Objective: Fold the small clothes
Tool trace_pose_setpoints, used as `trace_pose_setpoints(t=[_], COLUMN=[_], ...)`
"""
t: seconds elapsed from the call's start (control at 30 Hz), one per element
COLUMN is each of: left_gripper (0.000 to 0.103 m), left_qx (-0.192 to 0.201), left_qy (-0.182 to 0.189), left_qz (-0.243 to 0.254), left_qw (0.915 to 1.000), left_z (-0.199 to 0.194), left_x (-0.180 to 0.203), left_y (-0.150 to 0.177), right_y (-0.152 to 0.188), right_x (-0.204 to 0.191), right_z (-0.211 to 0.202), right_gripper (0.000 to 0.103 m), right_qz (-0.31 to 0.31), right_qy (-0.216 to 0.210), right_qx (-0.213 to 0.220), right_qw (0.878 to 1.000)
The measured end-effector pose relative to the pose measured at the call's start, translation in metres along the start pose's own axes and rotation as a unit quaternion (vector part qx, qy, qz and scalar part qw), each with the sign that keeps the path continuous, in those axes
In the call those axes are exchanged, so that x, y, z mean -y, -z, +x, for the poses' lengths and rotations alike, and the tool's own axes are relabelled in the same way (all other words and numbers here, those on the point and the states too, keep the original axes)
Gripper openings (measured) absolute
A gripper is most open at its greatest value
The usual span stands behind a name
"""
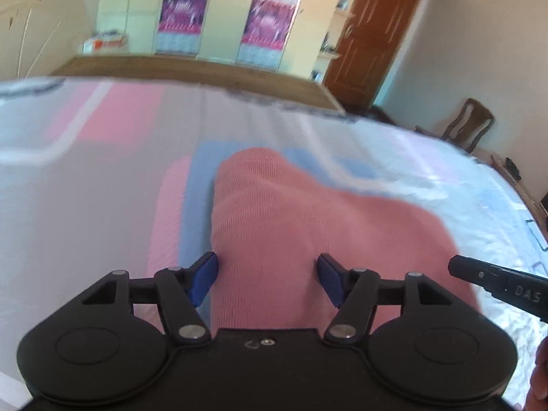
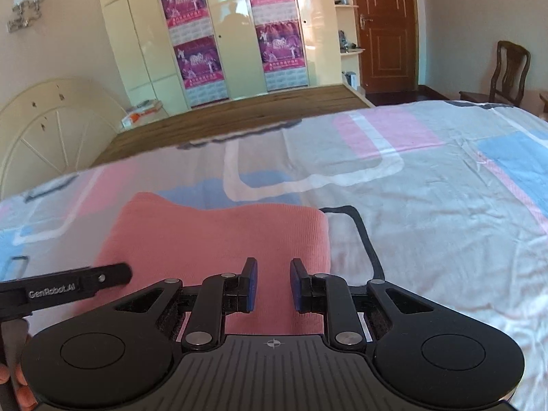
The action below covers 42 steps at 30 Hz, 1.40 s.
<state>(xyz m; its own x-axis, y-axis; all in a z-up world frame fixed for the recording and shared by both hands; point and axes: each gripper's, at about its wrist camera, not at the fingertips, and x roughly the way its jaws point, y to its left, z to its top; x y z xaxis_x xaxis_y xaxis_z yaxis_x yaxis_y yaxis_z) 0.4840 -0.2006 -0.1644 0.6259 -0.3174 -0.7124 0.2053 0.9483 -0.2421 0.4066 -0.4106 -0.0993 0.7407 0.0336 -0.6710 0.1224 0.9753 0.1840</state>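
Bedroom with a patchwork bed [image 2: 428, 185], wardrobe beyond. One pink garment [image 2: 219, 236] lies flat at the bed's 6 o'clock edge. Left gripper [image 1: 267, 279] has its fingers spread wide, straddling cloth but gripping nothing; right gripper [image 2: 273, 284] has its fingers narrowly parted, empty. Judging: between folds; next, pinch a near edge and carry it toward 12 o'clock.

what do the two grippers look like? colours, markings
Both the left gripper and the right gripper have black bodies, round side discs, silver pivot pins and blue finger pads. White "GenRobot.AI" lettering runs along the left one's finger, "DAS" along the right one's. No cables visible.
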Motion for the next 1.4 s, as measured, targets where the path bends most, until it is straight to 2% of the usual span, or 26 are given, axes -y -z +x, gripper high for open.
trace_pose_setpoints(t=[0.07,0.1,0.17,0.23,0.27,0.37,0.47,0.53,0.6,0.67,0.73,0.8,0.87,1.13,1.3,1.4], left_gripper=[0.068,0.065,0.064,0.063,0.063,0.06,0.065,0.07,0.069,0.065,0.067,0.07,0.075,0.075,0.071,0.071], left_qx=[0.0,0.001,0.019,0.043,0.044,0.03,-0.003,0.004,0.006,0.015,0.021,0.005,-0.001,0.004,0.019,0.026], left_qy=[0.006,0.009,0.014,0.009,0.008,-0.012,-0.02,-0.018,-0.022,-0.02,-0.026,-0.027,-0.027,-0.039,-0.026,-0.012], left_qz=[-0.007,-0.013,-0.02,-0.007,-0.004,-0.009,-0.031,-0.042,-0.04,-0.024,-0.005,-0.016,-0.035,-0.007,0.017,0.031], left_qw=[1.0,0.9999,0.9995,0.999,0.999,0.9995,0.9993,0.9989,0.999,0.9994,0.9994,0.9995,0.999,0.9992,0.9993,0.9991], left_z=[0.0,-0.003,-0.011,-0.012,-0.007,0.016,0.039,0.039,0.036,0.028,0.027,0.036,0.036,0.029,0.0,-0.025], left_x=[-0.003,-0.003,-0.001,0.003,0.005,0.003,-0.009,-0.014,-0.013,-0.008,-0.003,-0.006,-0.01,-0.001,0.006,0.007], left_y=[0.004,0.002,-0.005,-0.015,-0.021,-0.033,-0.029,-0.025,-0.025,-0.027,-0.027,-0.026,-0.027,-0.028,-0.024,-0.01], right_y=[0.008,0.011,0.007,-0.004,-0.01,-0.022,-0.023,-0.018,-0.019,-0.022,-0.024,-0.021,-0.019,-0.023,-0.023,-0.015], right_x=[0.01,0.015,0.018,0.016,0.014,0.009,0.013,0.018,0.02,0.017,0.013,0.013,0.02,0.018,0.014,0.011], right_z=[0.026,0.031,0.027,0.023,0.025,0.04,0.063,0.07,0.068,0.062,0.056,0.069,0.075,0.059,0.029,0.004], right_gripper=[0.02,0.02,0.02,0.02,0.02,0.02,0.02,0.021,0.021,0.021,0.021,0.021,0.021,0.023,0.023,0.023], right_qz=[-0.01,-0.005,-0.004,-0.011,-0.013,-0.011,-0.01,-0.001,0.003,-0.001,-0.013,-0.025,-0.012,-0.017,-0.019,-0.024], right_qy=[0.019,0.018,0.01,0.005,0.005,0.006,0.022,0.02,0.019,0.019,0.015,0.027,0.027,0.019,0.0,-0.013], right_qx=[-0.04,-0.044,-0.038,-0.019,-0.013,-0.013,-0.022,-0.024,-0.023,-0.022,-0.006,-0.019,-0.016,-0.026,-0.009,0.002], right_qw=[0.999,0.999,0.999,1.0,1.0,1.0,0.999,1.0,1.0,1.0,1.0,0.999,0.999,0.999,1.0,1.0])
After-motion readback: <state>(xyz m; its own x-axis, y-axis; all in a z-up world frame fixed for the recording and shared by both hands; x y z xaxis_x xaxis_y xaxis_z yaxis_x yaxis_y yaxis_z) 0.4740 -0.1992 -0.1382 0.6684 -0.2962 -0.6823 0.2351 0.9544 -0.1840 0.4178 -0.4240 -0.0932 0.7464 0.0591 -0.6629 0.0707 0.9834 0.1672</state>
